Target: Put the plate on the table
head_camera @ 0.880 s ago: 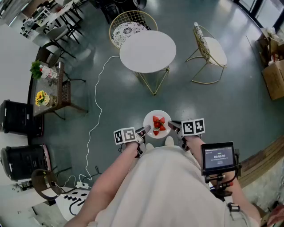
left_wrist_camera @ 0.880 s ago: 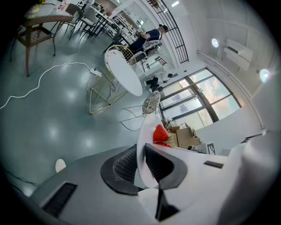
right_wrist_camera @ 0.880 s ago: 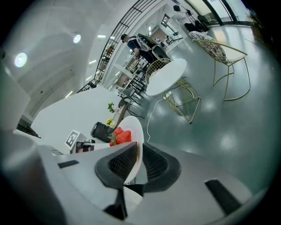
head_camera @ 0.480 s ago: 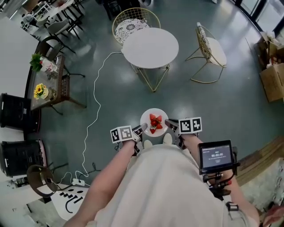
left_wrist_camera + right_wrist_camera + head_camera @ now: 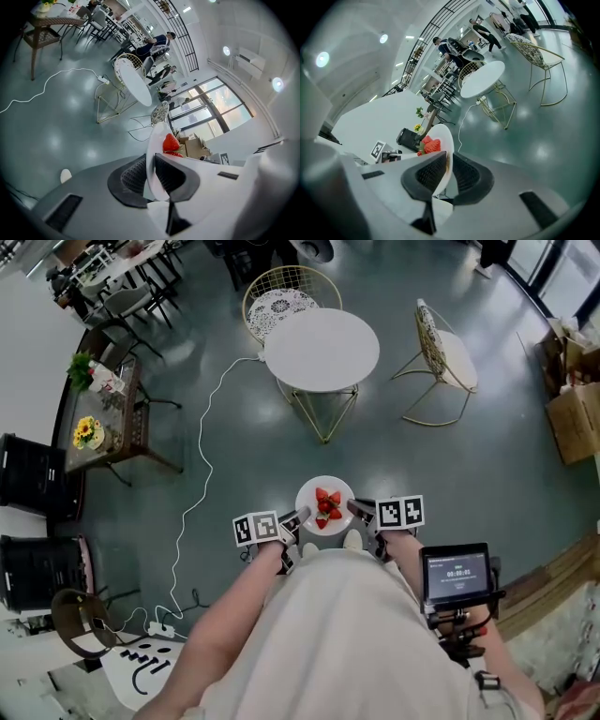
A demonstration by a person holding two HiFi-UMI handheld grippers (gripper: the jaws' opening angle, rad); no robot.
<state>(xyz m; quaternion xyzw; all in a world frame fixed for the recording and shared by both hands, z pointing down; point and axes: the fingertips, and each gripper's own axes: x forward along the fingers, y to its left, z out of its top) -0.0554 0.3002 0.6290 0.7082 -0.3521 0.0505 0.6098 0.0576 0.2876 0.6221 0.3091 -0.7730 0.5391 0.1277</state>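
Plate (image 5: 308,502) is in mid-air, close in front of the person, over the floor, well short of the round white desk (image 5: 322,350) at the far side. Left gripper (image 5: 293,518) is clamped on the plate's left rim and right gripper (image 5: 360,509) on its right rim. Both gripper views show the rim pinched between the ribbed pads. The two-sided hold on opposite edges likely keeps the plate level so the strawberries (image 5: 327,503) don't roll off. The plate faces up, about flat. It is round, so it has no real long axis, and the line between the two grips runs left-right. Desk top is bare, with a wire chair (image 5: 278,302) beyond it.
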